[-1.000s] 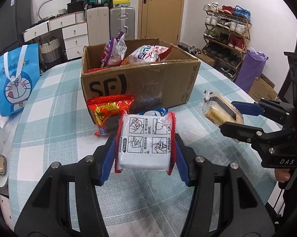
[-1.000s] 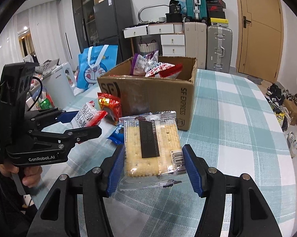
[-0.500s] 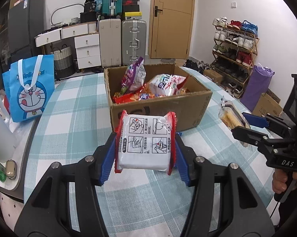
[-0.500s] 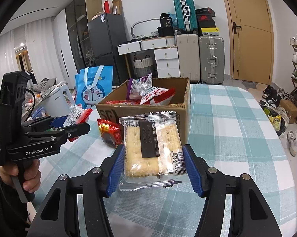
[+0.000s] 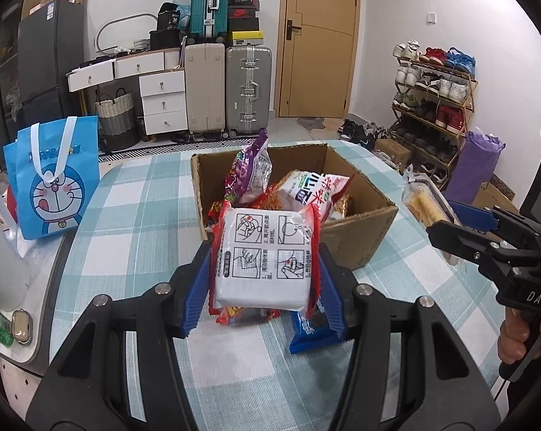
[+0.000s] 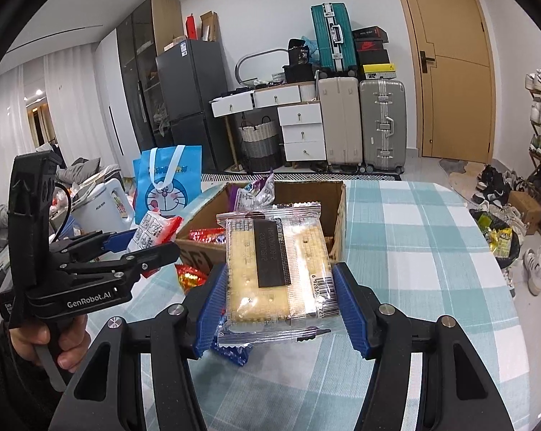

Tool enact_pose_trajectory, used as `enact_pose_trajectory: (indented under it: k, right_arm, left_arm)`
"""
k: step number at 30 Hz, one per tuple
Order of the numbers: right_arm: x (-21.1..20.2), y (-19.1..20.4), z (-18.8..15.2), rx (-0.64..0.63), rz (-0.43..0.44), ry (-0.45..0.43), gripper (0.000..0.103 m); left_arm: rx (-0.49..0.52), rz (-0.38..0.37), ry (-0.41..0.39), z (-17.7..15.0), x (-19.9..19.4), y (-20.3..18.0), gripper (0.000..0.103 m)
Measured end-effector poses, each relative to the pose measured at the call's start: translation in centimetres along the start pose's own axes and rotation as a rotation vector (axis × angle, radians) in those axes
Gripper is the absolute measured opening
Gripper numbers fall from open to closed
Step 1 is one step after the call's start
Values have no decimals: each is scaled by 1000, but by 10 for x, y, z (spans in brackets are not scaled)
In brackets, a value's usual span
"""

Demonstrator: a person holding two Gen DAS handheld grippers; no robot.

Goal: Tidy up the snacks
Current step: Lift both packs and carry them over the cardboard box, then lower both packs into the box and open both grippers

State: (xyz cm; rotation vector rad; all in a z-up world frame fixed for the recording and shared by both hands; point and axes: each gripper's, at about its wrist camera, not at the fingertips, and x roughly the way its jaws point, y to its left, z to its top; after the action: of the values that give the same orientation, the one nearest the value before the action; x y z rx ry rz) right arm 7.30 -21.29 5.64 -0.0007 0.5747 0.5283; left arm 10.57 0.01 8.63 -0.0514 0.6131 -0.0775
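Note:
My left gripper (image 5: 263,287) is shut on a white and red noodle pack (image 5: 265,256) and holds it above the table, just in front of the open cardboard box (image 5: 360,226). The box holds several snack bags. My right gripper (image 6: 281,305) is shut on a clear cracker pack (image 6: 275,269), raised in front of the box (image 6: 338,208). The right gripper with the cracker pack also shows in the left wrist view (image 5: 450,226), to the right of the box. The left gripper shows at the left in the right wrist view (image 6: 141,248).
A blue snack pack (image 5: 311,330) and a red snack pack (image 5: 245,314) lie on the checked tablecloth (image 5: 126,222) below my left gripper. A blue Doraemon bag (image 5: 53,176) stands at the left table edge. Suitcases, drawers and a shoe rack stand behind.
Both grippers have risen with their packs and moved toward the box, so that I now see down into it. The loose packs on the table now lie beneath the left gripper.

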Motion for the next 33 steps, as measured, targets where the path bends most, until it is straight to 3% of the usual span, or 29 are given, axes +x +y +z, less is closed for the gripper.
enact_pose_trajectory:
  k: [12,25,33]
  right_arm:
    - [34,-9,27,62,53,-6,60]
    - [84,-12,35,71,31,40,60]
    - [104,-17,35,37,-26,53,60]
  left_arm:
    - [-28,20,4,32,43,4,52]
    - [-25,59,32,46,94,2,52]
    - [-15,70,66,44,121,2,52]
